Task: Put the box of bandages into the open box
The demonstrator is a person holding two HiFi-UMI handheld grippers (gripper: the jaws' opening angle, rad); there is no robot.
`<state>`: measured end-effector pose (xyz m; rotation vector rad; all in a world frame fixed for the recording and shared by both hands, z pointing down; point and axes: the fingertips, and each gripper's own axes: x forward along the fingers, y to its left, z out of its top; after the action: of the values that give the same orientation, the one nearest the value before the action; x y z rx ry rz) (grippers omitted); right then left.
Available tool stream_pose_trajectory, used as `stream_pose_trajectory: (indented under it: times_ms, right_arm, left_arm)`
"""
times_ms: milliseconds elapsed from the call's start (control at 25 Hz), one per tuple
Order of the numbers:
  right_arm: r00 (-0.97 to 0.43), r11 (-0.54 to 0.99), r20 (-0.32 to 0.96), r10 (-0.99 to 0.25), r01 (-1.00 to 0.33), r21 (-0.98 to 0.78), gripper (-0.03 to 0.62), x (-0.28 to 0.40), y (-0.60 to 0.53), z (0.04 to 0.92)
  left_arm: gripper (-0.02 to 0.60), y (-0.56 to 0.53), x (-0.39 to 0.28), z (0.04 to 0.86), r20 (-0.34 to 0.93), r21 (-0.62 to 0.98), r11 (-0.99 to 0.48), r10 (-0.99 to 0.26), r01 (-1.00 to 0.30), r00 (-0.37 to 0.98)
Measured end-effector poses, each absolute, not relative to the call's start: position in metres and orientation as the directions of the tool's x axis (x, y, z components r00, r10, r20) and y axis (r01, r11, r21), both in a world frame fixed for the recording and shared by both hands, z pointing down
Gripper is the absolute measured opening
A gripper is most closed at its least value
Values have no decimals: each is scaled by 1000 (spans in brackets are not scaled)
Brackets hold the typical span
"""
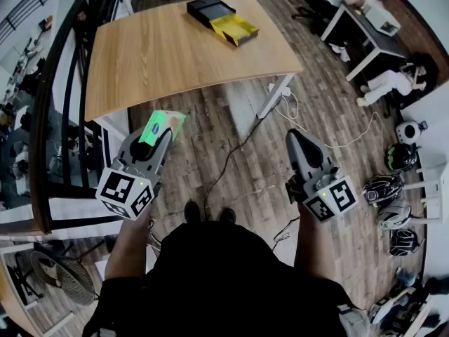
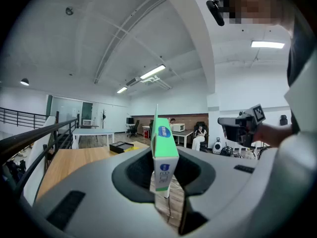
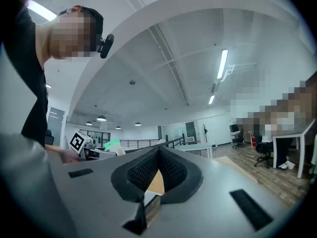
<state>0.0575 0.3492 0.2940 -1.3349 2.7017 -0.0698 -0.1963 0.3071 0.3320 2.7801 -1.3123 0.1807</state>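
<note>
The left tool (image 1: 161, 137) is pinching the green box of bandages (image 1: 168, 120). Its two jaws press on the box's wide flat sides, near one end, and the rest of the box sticks out past the tips. The box is up in the air over the wood floor (image 1: 231, 128), not yet at the desk (image 1: 161, 55).

The open box (image 1: 219, 18) is black with a yellow flap. It sits on the far side of the desk, well apart from the green box.

The right tool (image 1: 295, 137) looks pressed together, with nothing in it.

The green box is likely light, thin card. A hard squeeze could dent it, and its smooth sides could slip. A soft, steady pinch on the flat sides seems best.
</note>
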Motion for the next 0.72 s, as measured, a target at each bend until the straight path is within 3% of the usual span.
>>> stream_pose_trajectory:
  times_ms: [720]
  right_arm:
    - [-589,606,-144,-795,-785,-129,35,112,366,292]
  left_arm:
    - [97,324,-153,332,139,-3,-631,-769,-776,624]
